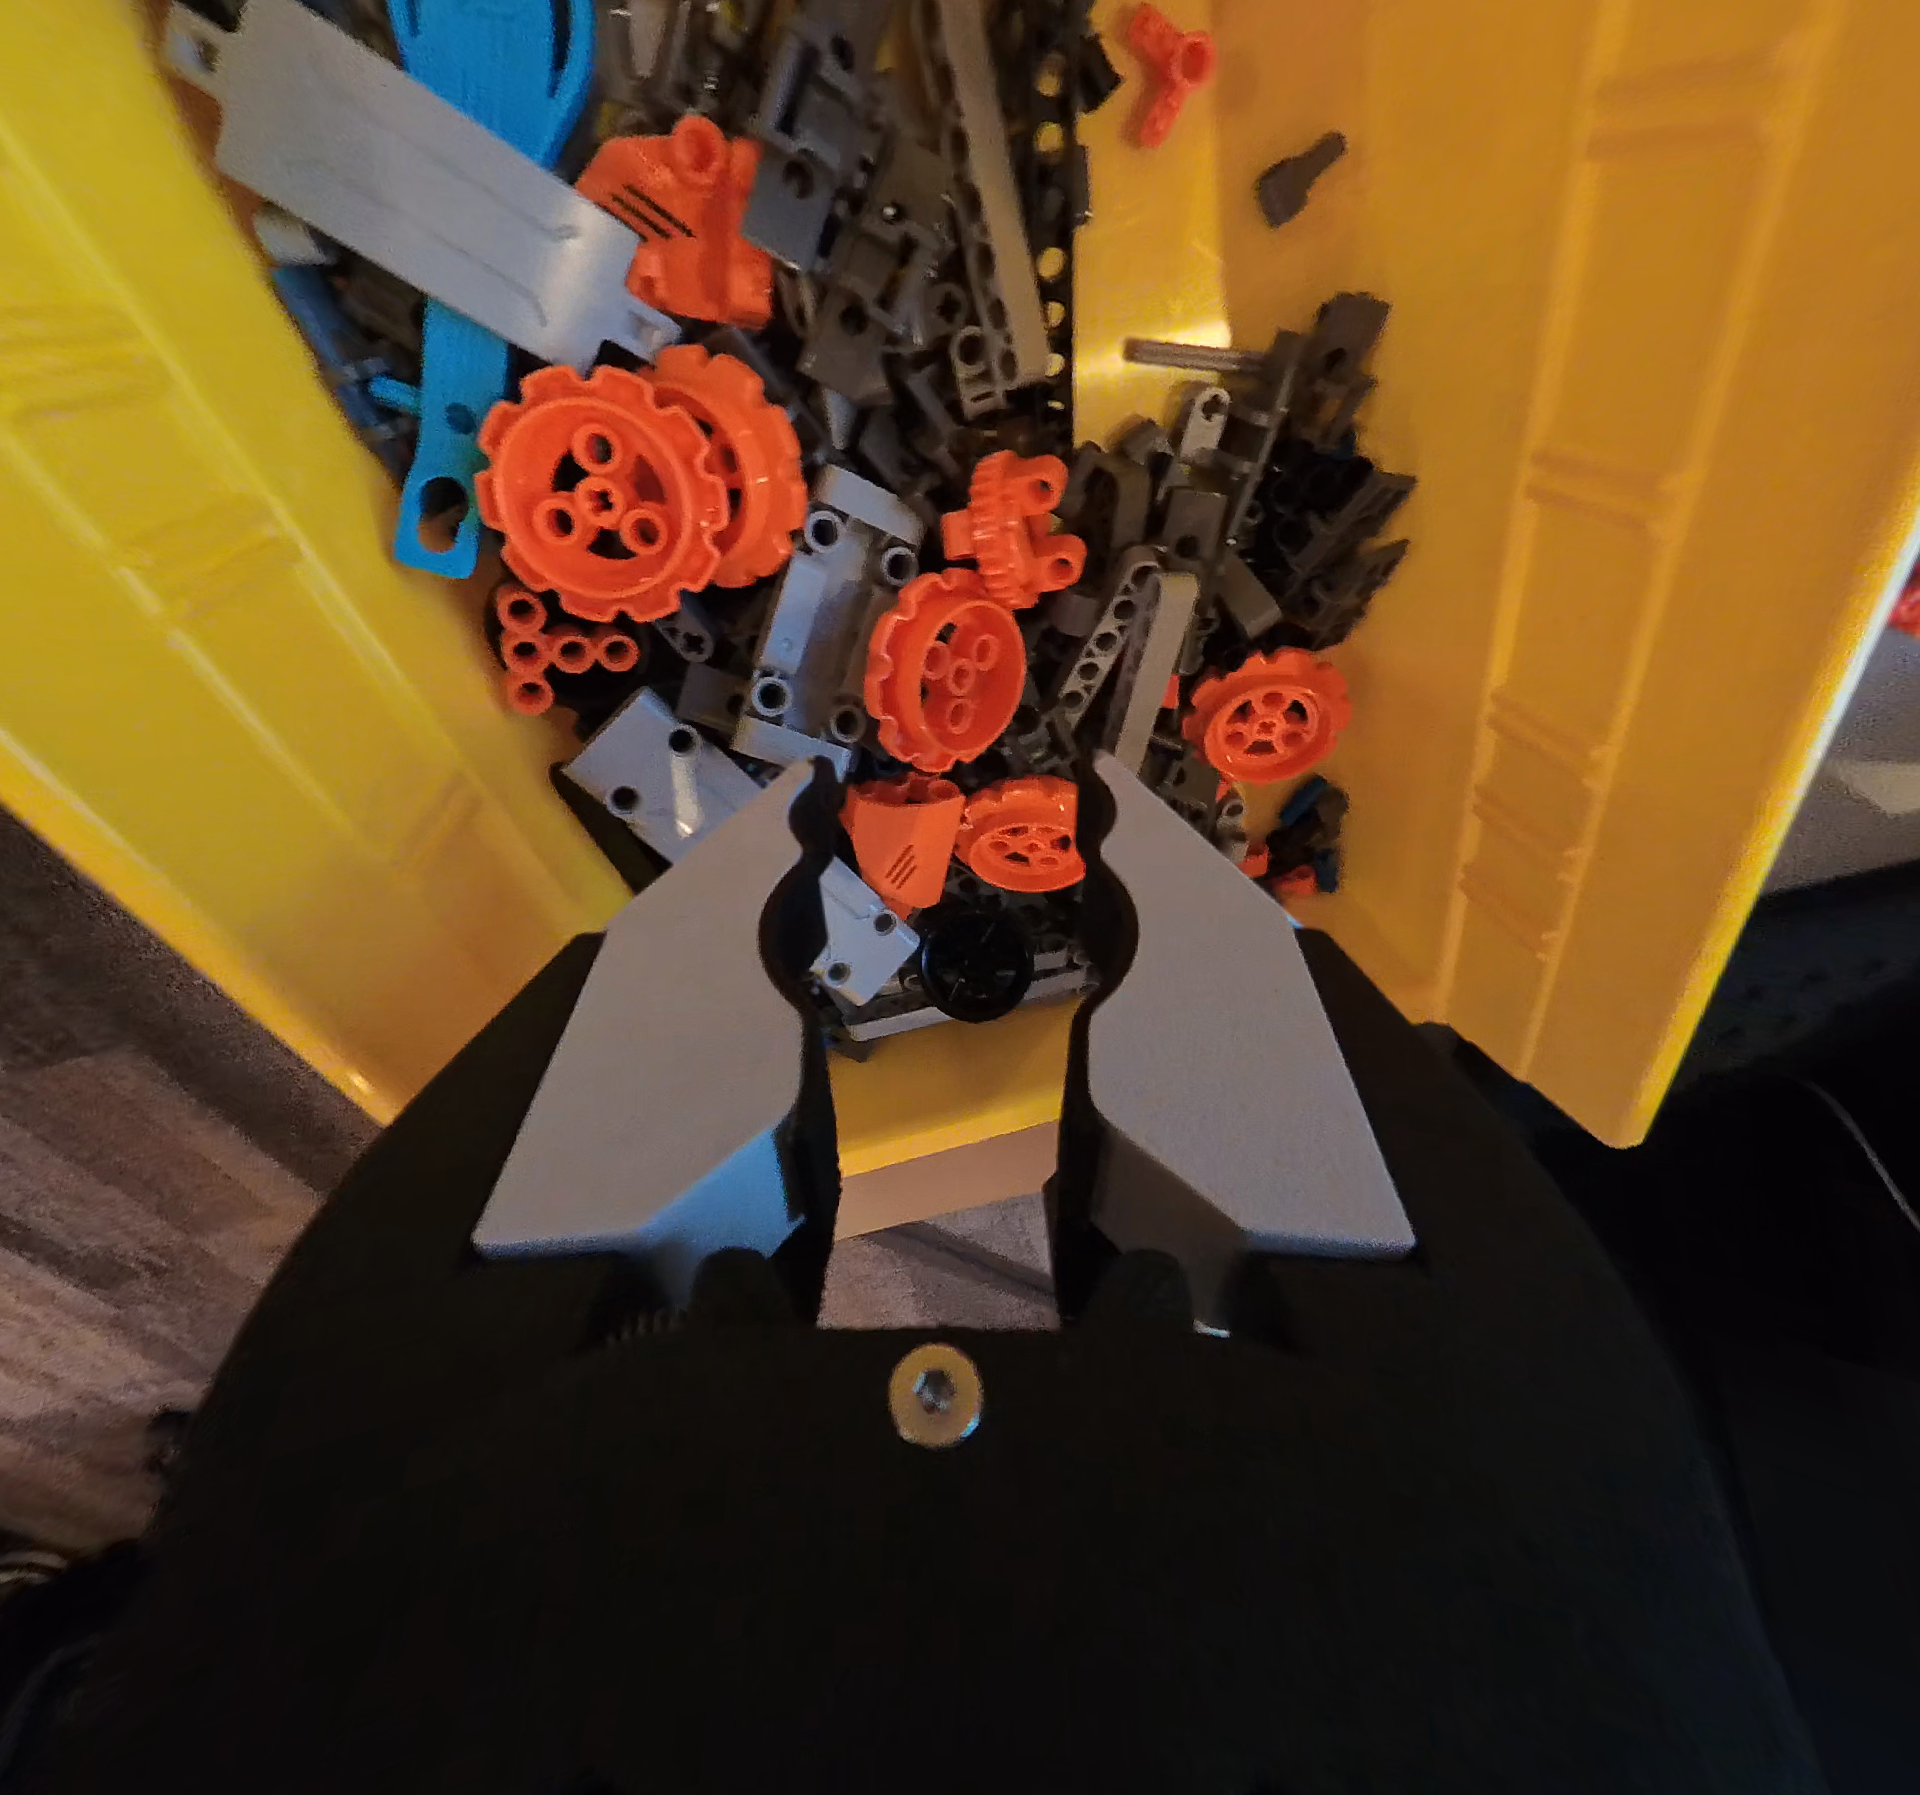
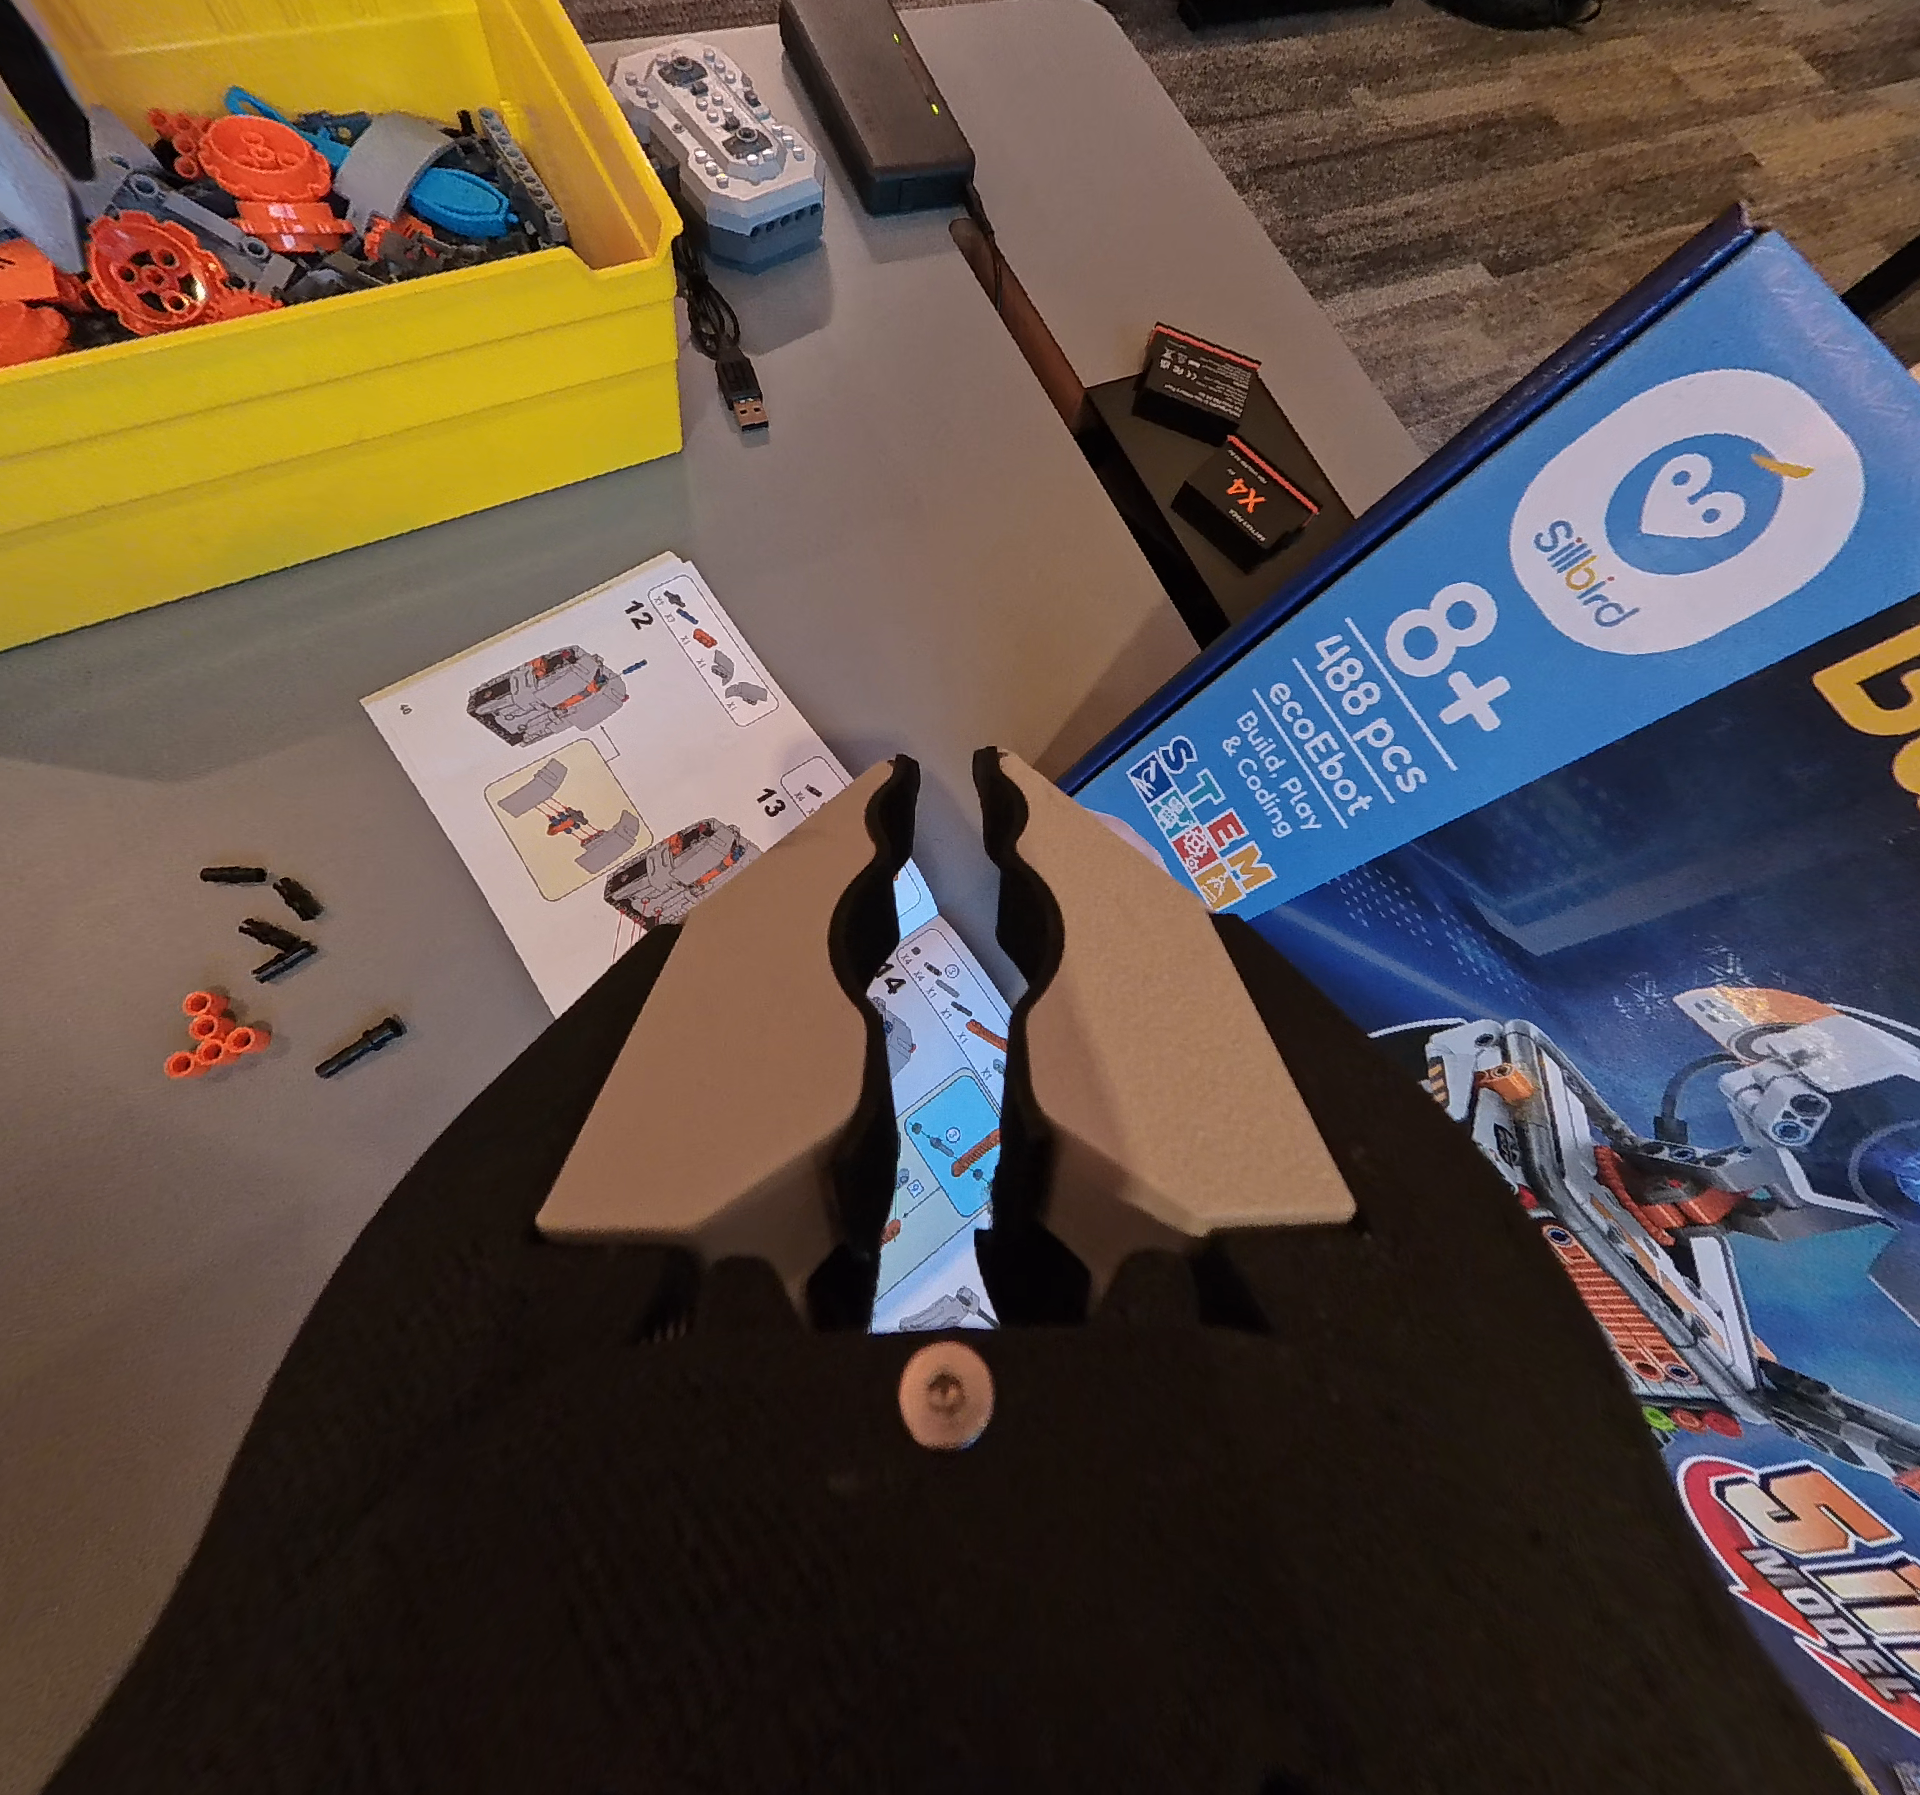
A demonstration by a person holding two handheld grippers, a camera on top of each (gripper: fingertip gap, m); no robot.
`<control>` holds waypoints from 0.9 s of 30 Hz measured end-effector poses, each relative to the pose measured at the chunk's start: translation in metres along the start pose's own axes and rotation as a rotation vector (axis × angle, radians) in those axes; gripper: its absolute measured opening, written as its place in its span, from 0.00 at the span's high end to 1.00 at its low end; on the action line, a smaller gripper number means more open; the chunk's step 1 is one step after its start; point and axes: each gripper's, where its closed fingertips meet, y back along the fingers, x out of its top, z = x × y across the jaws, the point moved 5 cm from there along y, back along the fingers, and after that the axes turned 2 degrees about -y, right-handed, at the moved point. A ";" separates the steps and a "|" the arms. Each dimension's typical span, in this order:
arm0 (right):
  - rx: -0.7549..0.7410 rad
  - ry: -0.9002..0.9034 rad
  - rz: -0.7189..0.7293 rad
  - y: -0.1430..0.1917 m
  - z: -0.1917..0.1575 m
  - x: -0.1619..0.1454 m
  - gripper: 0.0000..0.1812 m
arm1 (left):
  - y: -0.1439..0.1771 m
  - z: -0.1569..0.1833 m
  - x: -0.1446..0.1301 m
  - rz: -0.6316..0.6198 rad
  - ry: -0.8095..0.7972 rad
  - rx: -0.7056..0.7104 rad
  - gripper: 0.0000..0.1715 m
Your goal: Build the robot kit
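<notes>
Yellow bin of mixed building parts lies under the left claw, jaws wide and empty over a small orange wheel; tangled neighbours could snag. Right claw, nearly closed and empty, hovers over an instruction booklet on the worktop.

The left hand-held gripper is showing a broad matte black body, textured like printed plastic, carrying two angular grey fingers with wavy black inner edges. The right hand-held gripper is looking identical, each wearing one silver hex-socket screw at the centre.
</notes>
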 end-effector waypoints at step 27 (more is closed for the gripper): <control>0.001 0.009 -0.017 0.001 0.001 -0.003 0.94 | -0.030 0.020 0.029 -0.113 -0.171 -0.043 0.97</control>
